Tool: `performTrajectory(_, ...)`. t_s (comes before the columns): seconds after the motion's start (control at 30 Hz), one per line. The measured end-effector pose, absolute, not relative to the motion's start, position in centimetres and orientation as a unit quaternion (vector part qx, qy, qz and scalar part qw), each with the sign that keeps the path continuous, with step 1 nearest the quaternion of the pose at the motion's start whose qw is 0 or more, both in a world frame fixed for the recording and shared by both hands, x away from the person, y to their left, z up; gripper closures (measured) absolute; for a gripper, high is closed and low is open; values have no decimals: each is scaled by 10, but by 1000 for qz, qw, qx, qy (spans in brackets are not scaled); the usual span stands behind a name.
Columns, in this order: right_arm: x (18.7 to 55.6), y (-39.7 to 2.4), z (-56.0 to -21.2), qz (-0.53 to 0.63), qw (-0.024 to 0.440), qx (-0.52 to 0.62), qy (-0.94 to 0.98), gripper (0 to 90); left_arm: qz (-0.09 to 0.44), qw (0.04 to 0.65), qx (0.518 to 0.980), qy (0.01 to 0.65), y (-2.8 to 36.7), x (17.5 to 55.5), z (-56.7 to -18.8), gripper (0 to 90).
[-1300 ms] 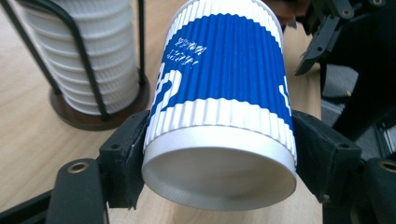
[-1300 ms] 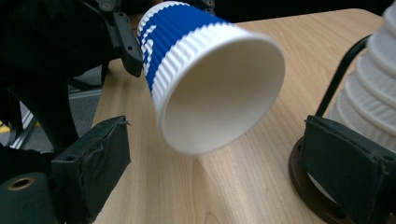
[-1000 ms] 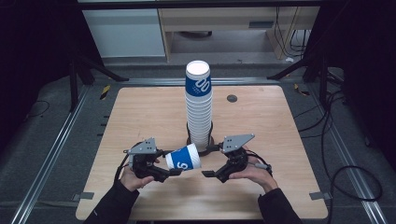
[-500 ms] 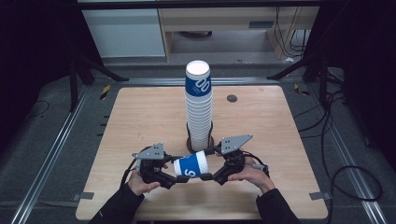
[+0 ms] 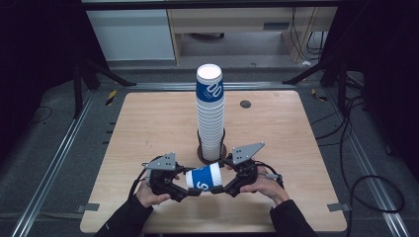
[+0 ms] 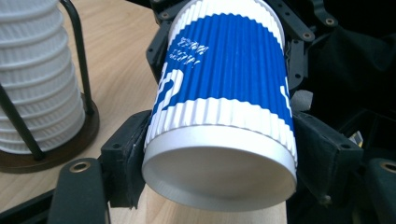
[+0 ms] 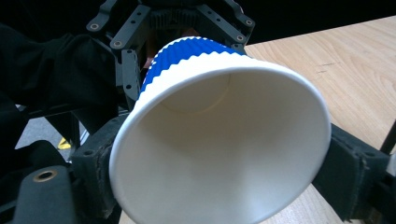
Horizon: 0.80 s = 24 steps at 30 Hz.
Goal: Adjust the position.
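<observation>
The left claw (image 5: 190, 190) is clenched on the base end of a blue-and-white paper cup (image 5: 203, 177), its pads pressed against the ribbed wall at 3 and 9 o'clock in the left gripper view (image 6: 219, 93); the right claw (image 5: 220, 189) is seen closed on the open rim end of the same cup, its jaws having just been closing with the cup between them, and in the right gripper view the pads are pressed on the rim at 3 and 9 o'clock (image 7: 219, 140); the cup is held lying on its side between the two claws, just above the tabletop (image 5: 143, 123) near its 6 o'clock edge; a tall stack of cups (image 5: 210, 111) in a dark wire holder (image 5: 211, 153) is found standing upright just beyond the held cup, toward 12 o'clock, near the tabletop's middle; a small dark disc (image 5: 245, 104) is seen lying on the tabletop toward 1 o'clock of the stack.
</observation>
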State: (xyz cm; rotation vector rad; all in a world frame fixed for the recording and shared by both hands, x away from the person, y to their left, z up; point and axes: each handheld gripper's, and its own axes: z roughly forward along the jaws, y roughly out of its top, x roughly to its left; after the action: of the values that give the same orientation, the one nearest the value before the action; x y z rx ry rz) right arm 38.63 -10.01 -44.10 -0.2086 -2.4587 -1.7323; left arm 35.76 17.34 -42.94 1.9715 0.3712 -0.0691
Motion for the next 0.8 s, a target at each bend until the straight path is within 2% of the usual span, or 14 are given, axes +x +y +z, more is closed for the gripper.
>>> performTrajectory(0.27,387,-107,-436,-567,44,-79,-819,166,-9,517,841,158,177,358,-425,186)
performTrajectory(0.5,389,-113,-430,-507,0,-105,-855,161,27,461,871,167,178,360,-430,152)
performTrajectory(0.8,390,-101,-439,-458,5,-110,-882,160,47,411,896,161,163,358,-440,145)
